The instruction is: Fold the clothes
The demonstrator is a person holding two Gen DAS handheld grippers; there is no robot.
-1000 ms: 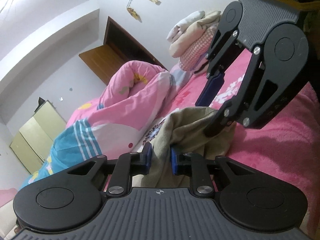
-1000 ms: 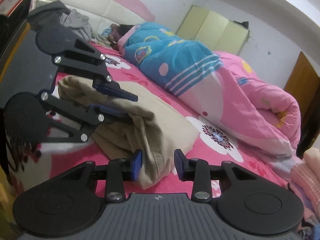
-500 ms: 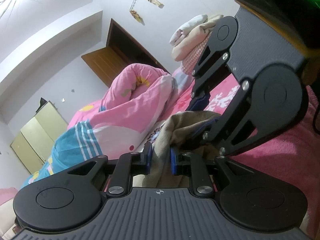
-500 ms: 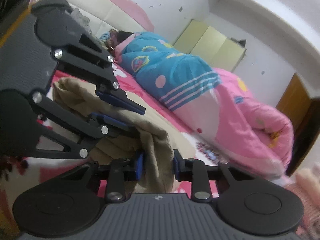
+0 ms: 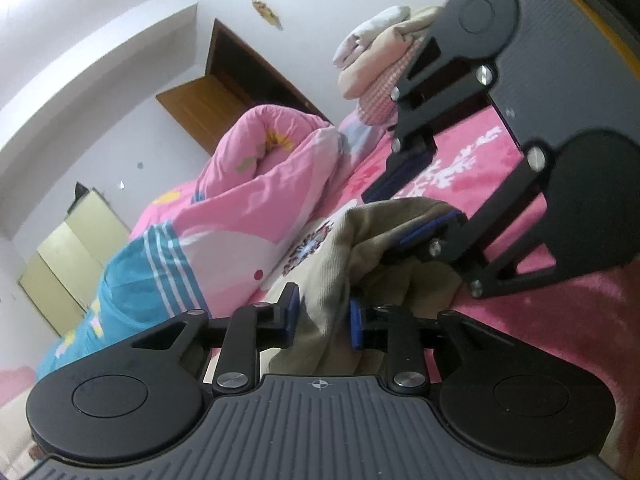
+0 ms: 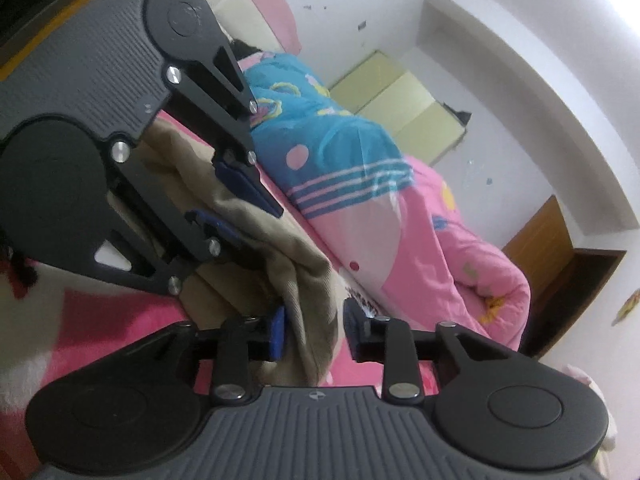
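A khaki garment (image 5: 320,264) lies bunched on the pink bedspread (image 5: 560,320), lifted between both grippers. In the left wrist view my left gripper (image 5: 323,318) has the cloth filling the gap between its blue pads. Its jaws are opening, and the pads still touch the fabric. My right gripper (image 5: 416,204) comes in from the upper right, one finger over the cloth and one in its folds. In the right wrist view the garment (image 6: 288,256) hangs between the right gripper's (image 6: 314,326) opening jaws. It rests against one pad with a small gap at the other. The left gripper (image 6: 232,208) reaches in from the left.
A rumpled pink and blue quilt (image 5: 240,208) runs along the far side of the bed, with dark hair (image 6: 240,46) showing at its head end. A stack of folded clothes (image 5: 380,52) sits at the foot. A brown door (image 5: 224,92) and pale yellow cabinets (image 5: 68,256) line the walls.
The right gripper rolled and sank toward the bed. It pinched the garment, then widened again. The left gripper stayed put and its pads have parted slightly.
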